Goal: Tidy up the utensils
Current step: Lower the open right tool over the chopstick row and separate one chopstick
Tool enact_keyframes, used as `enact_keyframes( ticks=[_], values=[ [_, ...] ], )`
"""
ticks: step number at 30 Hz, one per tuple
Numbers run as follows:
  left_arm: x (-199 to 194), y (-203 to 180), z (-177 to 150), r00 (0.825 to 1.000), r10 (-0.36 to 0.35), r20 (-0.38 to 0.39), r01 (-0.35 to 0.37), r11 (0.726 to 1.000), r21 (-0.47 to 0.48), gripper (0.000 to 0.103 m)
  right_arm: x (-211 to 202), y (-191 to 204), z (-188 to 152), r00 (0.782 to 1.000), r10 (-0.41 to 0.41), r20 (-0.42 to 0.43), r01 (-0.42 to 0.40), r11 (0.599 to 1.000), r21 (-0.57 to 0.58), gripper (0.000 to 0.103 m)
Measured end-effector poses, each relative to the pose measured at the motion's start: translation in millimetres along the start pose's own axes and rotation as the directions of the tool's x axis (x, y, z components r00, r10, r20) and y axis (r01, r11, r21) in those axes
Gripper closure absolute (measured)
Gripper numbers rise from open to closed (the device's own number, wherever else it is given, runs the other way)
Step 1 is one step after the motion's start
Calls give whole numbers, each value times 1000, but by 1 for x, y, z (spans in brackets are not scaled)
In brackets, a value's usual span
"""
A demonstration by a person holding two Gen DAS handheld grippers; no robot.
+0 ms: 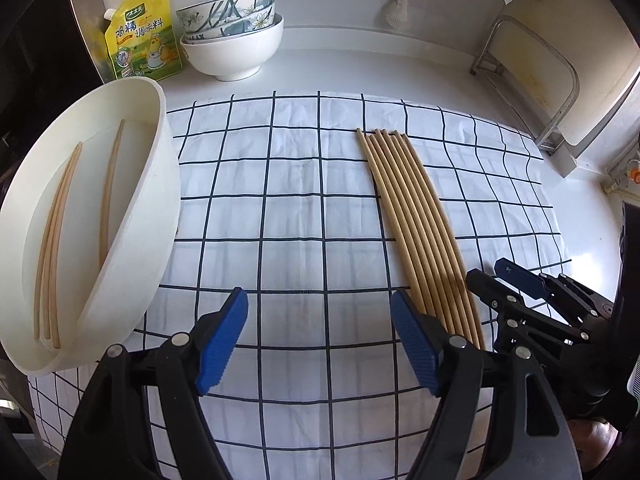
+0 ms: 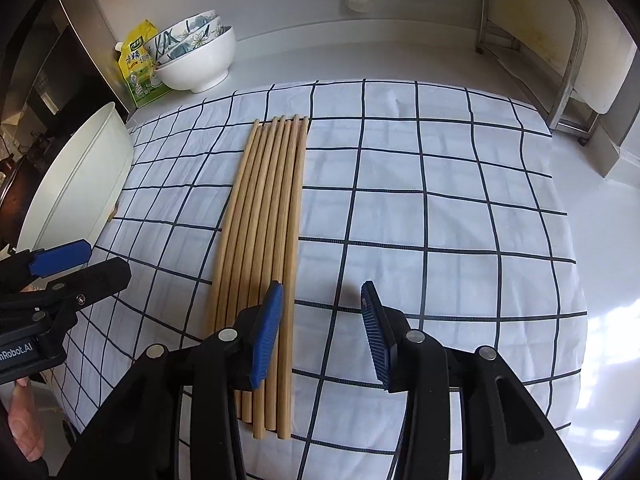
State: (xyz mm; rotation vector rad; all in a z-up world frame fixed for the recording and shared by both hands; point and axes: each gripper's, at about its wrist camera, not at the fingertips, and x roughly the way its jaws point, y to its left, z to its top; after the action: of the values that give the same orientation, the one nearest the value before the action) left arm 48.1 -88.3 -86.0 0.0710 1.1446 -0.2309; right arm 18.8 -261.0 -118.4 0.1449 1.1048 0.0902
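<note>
Home kitchen: stacked bowls (image 1: 236, 36), seasoning pouch (image 1: 142, 36), white counter (image 1: 340, 68), checked cloth (image 1: 300, 200).

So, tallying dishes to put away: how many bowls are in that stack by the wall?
3: one white bowl at the bottom, two patterned bowls nested inside it. More could hide within.

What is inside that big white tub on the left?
The white tub holds three wooden chopsticks: two lying close together and one apart, resting on its floor. The tub's near wall hides part of the floor, so more could lie there unseen.
</note>
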Motion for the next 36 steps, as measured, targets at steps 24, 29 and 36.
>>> enact_keyframes(
  ticks=[24,29,36],
  values=[
    [17,-13,-13,999,-27,-17,27,999,-26,26,3,-3,-3,996,-87,17,88,994,-58,64],
    [24,-25,-15,999,-35,-24,35,999,-10,26,1,-14,-4,995,-99,33,100,994,-40,64],
    [36,-32,-15,999,-15,-34,15,1000,2,26,-5,-31,-6,996,-80,44,81,997,-5,64]
  ],
)
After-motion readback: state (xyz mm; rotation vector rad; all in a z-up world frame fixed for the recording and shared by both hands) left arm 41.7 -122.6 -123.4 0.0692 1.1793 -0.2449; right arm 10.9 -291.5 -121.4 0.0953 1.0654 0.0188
